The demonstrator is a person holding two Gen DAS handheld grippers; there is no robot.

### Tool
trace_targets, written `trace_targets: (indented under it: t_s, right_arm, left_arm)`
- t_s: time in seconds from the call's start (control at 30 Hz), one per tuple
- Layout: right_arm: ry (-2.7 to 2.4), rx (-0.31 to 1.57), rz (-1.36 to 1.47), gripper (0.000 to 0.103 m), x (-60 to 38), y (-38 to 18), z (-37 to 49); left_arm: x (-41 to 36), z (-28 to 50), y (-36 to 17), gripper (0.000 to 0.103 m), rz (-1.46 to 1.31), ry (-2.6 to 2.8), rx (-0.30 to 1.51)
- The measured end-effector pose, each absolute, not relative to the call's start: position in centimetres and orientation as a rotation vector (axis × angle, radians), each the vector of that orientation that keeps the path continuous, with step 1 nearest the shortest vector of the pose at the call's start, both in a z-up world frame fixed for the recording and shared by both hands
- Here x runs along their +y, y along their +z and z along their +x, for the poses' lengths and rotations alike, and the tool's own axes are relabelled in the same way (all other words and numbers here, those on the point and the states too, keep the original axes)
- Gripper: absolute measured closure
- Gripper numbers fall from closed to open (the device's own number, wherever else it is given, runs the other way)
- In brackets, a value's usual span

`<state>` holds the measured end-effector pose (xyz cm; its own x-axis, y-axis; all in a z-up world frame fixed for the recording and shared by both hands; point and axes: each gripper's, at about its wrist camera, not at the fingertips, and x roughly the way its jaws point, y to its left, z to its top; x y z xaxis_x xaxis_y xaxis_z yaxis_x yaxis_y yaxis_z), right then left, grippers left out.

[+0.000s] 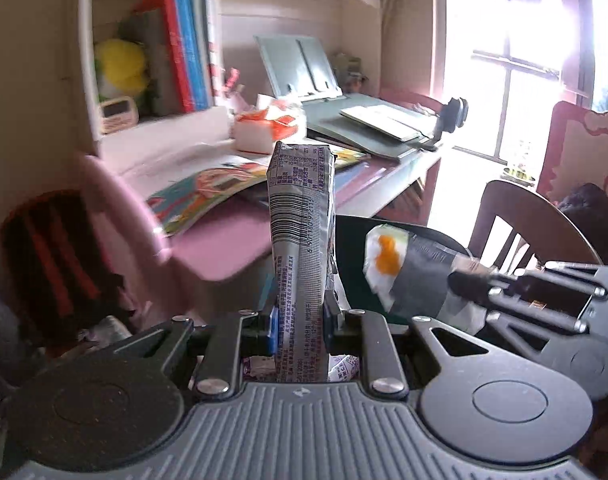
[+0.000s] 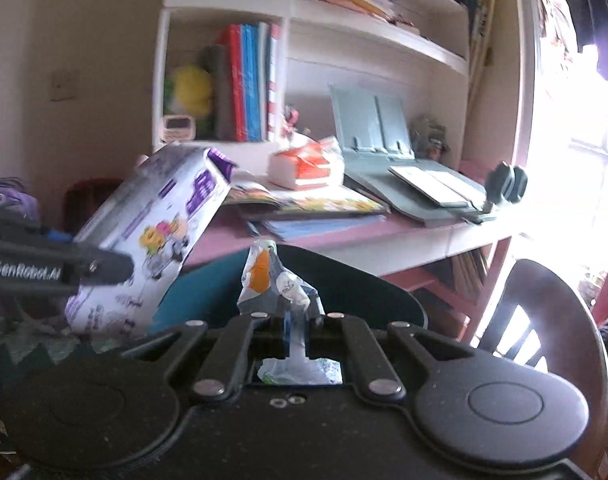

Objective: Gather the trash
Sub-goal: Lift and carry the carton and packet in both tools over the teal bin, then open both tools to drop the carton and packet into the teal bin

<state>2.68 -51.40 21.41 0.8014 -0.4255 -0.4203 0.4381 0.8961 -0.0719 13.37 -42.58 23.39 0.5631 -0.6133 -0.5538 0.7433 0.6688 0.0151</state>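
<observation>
Nearest, the left gripper pinches a light, crushable drink carton low down, while the right gripper nips a flimsy, probably plastic wrapper, both before the desk.

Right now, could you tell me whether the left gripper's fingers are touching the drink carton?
Touching: the left wrist view shows the fingers pressed against both sides of the drink carton.

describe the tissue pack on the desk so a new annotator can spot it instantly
Start at the pink desk under the white bookshelf. The tissue pack sits toward the back, just left of the grey-green book stand, behind the open picture book. It is the only soft white block there, with orange print on its wrapper.
</observation>
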Motion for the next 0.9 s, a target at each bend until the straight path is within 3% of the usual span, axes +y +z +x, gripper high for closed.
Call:
trace_targets:
  t_s: [0.43,0.67,0.8,0.9]
  right_arm:
    - [-0.447,0.578,0.011,0.096,-52.8,18.8,5.6]
    - [-0.436,0.611,0.018,0.085,-53.2,18.2,5.7]
    - [-0.445,0.608,0.003,0.071,-53.1,18.2,5.3]
    - [-0.439,0.606,0.01,0.065,-53.0,18.3,5.0]
  left_arm:
    - [-49.3,17.0,19.2,0.083,0.362,-0.811,0.678]
    - [-50.5,17.5,18.3,0.083,0.369,-0.818,0.686]
    - [-50.7,17.3,18.1,0.083,0.363,-0.82,0.682]
    - [-50.3,17.2,18.4,0.075,0.346,-0.823,0.681]
